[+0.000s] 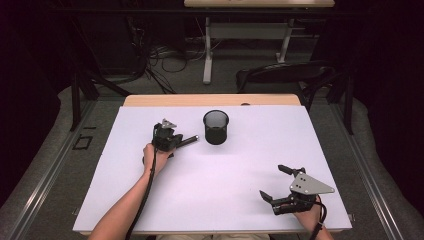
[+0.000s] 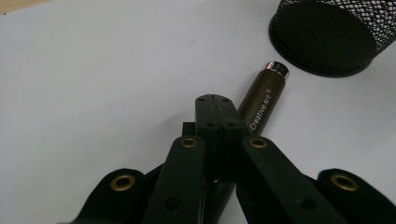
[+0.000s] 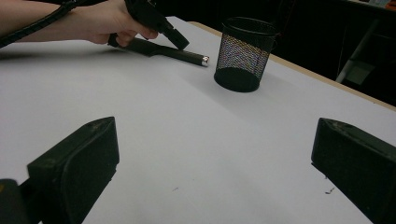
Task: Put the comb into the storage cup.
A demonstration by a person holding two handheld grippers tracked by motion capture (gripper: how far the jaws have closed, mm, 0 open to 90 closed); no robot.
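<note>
A dark marker (image 1: 187, 141) with a silver end and "CreativeArt" printed on it lies on the white table sheet (image 1: 225, 170), its silver end toward a black mesh cup (image 1: 216, 127). My left gripper (image 1: 180, 140) is over the marker (image 2: 264, 100), jaws pressed together with nothing between them; the marker passes beside and under them. In the right gripper view the left gripper (image 3: 180, 42) hangs just above the marker (image 3: 173, 52), left of the cup (image 3: 243, 53). My right gripper (image 1: 272, 181) rests at the front right, open with nothing between its jaws (image 3: 215, 126).
The mesh cup (image 2: 327, 37) stands upright near the back middle of the sheet. A wooden table edge (image 1: 210, 100) runs along the back. Behind the table are a dark chair (image 1: 285, 75), cables and desk legs on the floor.
</note>
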